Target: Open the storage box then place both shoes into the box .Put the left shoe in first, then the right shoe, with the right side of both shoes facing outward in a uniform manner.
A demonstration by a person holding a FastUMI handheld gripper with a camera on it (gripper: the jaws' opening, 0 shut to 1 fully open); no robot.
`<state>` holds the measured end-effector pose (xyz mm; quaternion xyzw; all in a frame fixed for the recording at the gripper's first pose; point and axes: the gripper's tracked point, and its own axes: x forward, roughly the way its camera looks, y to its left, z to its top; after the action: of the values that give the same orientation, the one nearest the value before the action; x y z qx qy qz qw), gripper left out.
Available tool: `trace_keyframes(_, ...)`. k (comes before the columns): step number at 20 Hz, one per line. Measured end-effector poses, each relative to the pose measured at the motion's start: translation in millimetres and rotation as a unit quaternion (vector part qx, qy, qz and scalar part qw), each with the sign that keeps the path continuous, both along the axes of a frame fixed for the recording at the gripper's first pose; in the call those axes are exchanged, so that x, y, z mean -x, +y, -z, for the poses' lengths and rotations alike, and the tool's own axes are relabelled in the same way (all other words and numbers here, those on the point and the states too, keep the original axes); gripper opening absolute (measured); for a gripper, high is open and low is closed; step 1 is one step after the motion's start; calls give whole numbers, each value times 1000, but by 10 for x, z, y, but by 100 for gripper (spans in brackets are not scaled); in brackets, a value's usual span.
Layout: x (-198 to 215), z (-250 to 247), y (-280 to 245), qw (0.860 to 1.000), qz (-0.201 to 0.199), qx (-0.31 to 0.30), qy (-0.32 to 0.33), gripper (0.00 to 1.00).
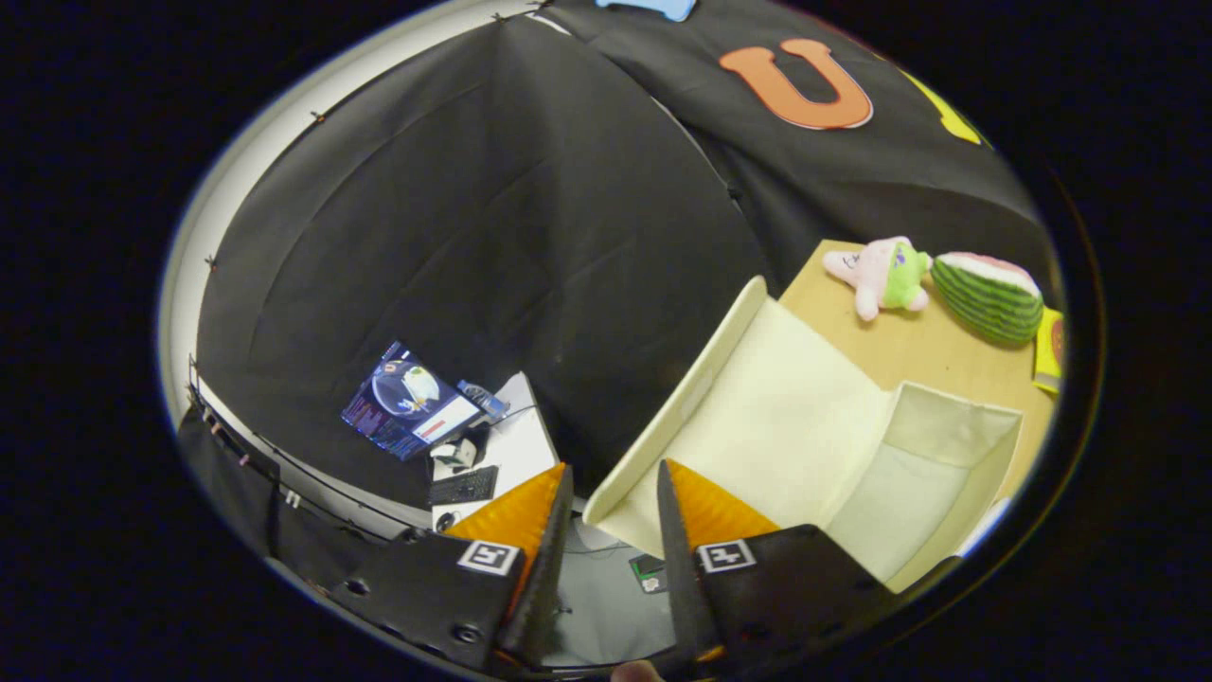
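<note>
Nearest the lens, the claw [614, 488] stands with its two fingers [516, 516] parted by a moderate gap. Nothing is pinched between them. The corner of the box lid [757, 379] sits just ahead of the gap, near the tip of the finger on the box side, but I cannot tell whether it touches. A square black-and-white marker [489, 557] is fixed on each finger's base, presumably for tracking; it carries no readable text.

The storage box [933, 474] lies just ahead and to that same side. Its lid is swung back and standing open, and the pale interior is exposed and holds nothing. I judge the opening step done or all but done, with the claw close to the lid's edge as if it were handling it. No shoe can be located from this position, so both placements remain outstanding.

The box rests on a wooden table [881, 346]. Beyond it, well apart from the claw, lie a pink and green plush toy [881, 275] and a watermelon-shaped toy [987, 296] just beside it. These seem to be clutter with no part in the task.

On the opposite side of the fingers, far below, a desk [511, 445] carries a lit monitor [409, 403] and a keyboard [462, 486]. No brand or legible writing is found on the box or toys.
</note>
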<state>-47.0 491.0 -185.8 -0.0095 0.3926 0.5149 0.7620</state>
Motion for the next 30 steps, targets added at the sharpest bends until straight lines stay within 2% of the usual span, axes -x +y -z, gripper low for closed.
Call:
trace_keyframes(2,-36,-72,11,999,0,0,-32,77)
trace_keyframes(4,-147,-190,-37,997,5,-1,-76,85)
trace_keyframes(8,-391,-482,-308,982,29,-3,-186,85)
trace_keyframes(10,-572,-678,-522,972,49,1,-232,91)
trace_keyframes(12,-699,-824,-829,964,75,-4,-254,93)
trace_keyframes(20,-915,-893,-2423,949,200,-2,-243,94)
trace_keyframes(26,-1085,-490,-3551,935,297,34,-194,94)
trace_keyframes(30,-1125,27,-3945,929,338,52,-141,94)
